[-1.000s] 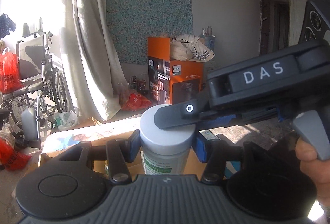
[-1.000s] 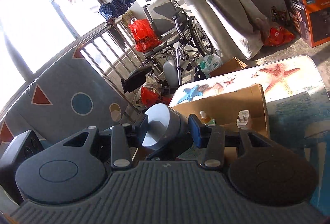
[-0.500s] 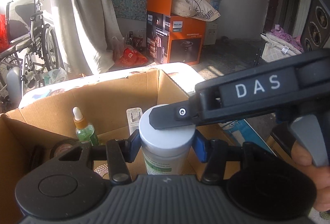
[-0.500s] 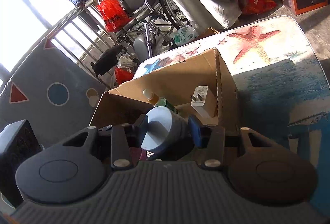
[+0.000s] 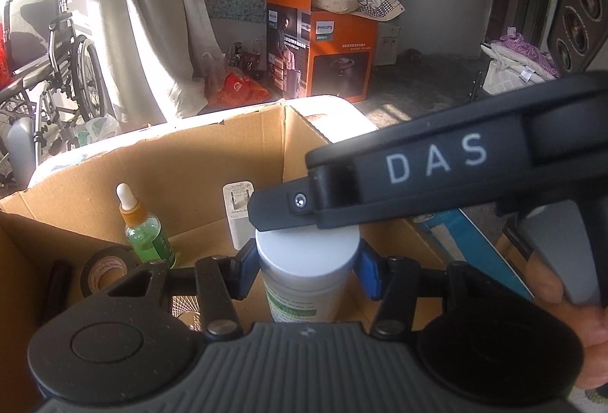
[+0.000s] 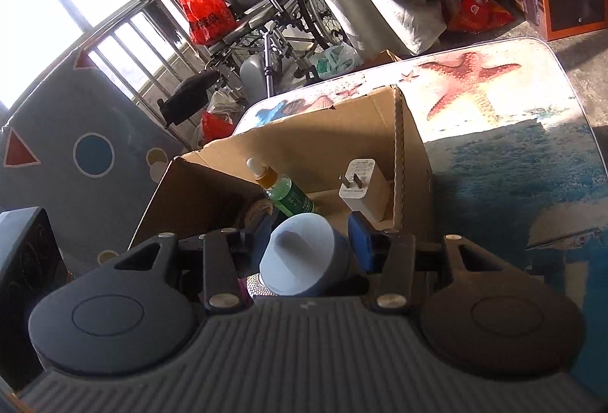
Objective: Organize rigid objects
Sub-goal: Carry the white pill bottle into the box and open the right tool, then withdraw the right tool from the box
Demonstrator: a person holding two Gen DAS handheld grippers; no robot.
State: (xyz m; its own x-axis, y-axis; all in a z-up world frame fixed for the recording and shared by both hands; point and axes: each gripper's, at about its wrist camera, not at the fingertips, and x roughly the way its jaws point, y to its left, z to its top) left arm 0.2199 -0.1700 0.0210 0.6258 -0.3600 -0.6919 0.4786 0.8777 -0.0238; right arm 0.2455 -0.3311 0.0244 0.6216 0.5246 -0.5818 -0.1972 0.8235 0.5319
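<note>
Both grippers have come down since a second ago, so the white-lidded jar (image 5: 307,262) that stood above the box rim now hangs inside the open cardboard box (image 5: 182,162), which was mostly out of the left view before.

From the left wrist camera, going left to right inside the box: a roll of dark tape (image 5: 103,270) lies at the near left, a green dropper bottle (image 5: 146,236) with an orange collar stands upright just beside it, and a white charger plug (image 5: 238,211) leans against the far wall. The left gripper (image 5: 306,274) is clamped on the jar just below its lid, blue pads pressing both sides. The right gripper (image 5: 437,181), marked DAS, reaches in from the right, one finger lying over the lid; a hand (image 5: 570,329) holds its handle.

From the right wrist camera, the box sits on a table (image 6: 513,154) printed with starfish and sea. The right gripper's (image 6: 309,247) jaws are opening; the jar (image 6: 300,259) sits between them, and the right pad (image 6: 359,242) stands slightly off it. Left of the table are a railing and a wheelchair (image 6: 273,6).
</note>
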